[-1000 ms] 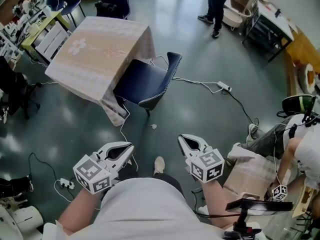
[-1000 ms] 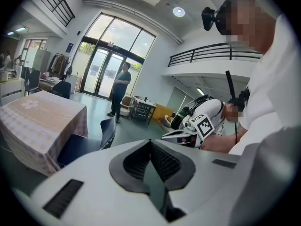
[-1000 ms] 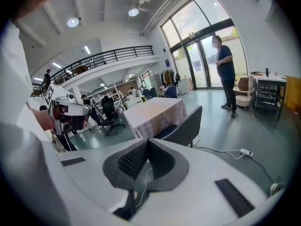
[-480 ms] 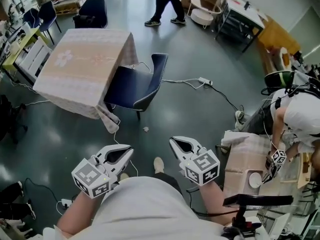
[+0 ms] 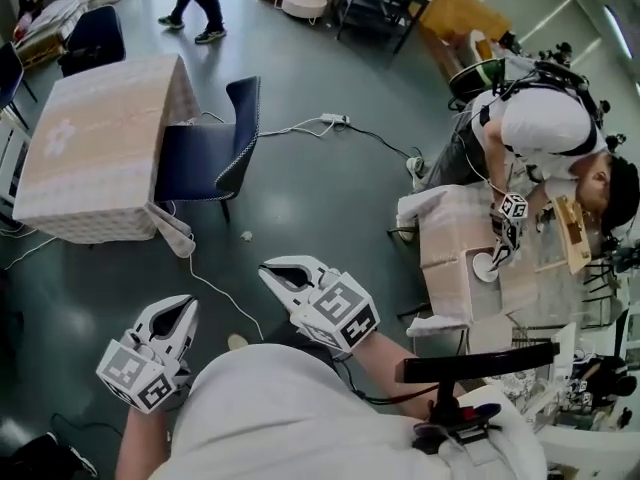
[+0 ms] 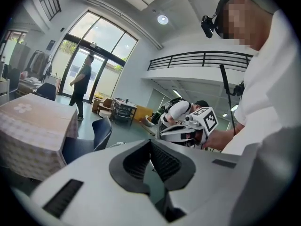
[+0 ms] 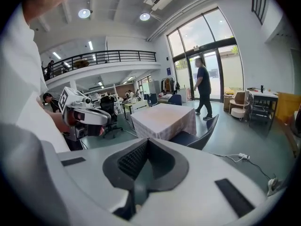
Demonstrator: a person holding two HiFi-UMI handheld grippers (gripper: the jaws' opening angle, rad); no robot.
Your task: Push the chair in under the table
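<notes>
Showing chair [image 5: 205, 158], seat partly hidden under table [image 5: 90, 143]; L hand-held gripper [image 5: 186, 304], R hand-held gripper [image 5: 268, 268], jaws together, empty

We look down on a glossy grey-green floor [image 5: 330, 198]. A cloth-covered table [image 5: 95, 148] stands toward its far left, and a dark blue chair [image 5: 205, 153] is drawn up just beside it, seat against the hanging cloth. A white cable [image 5: 285, 128] trails across the floor to a power strip [image 5: 333, 120]. A small pale scrap [image 5: 246, 235] lies near the chair's legs.

Jaws together, chair [image 7: 201, 134] at table [image 7: 164, 118]
</notes>
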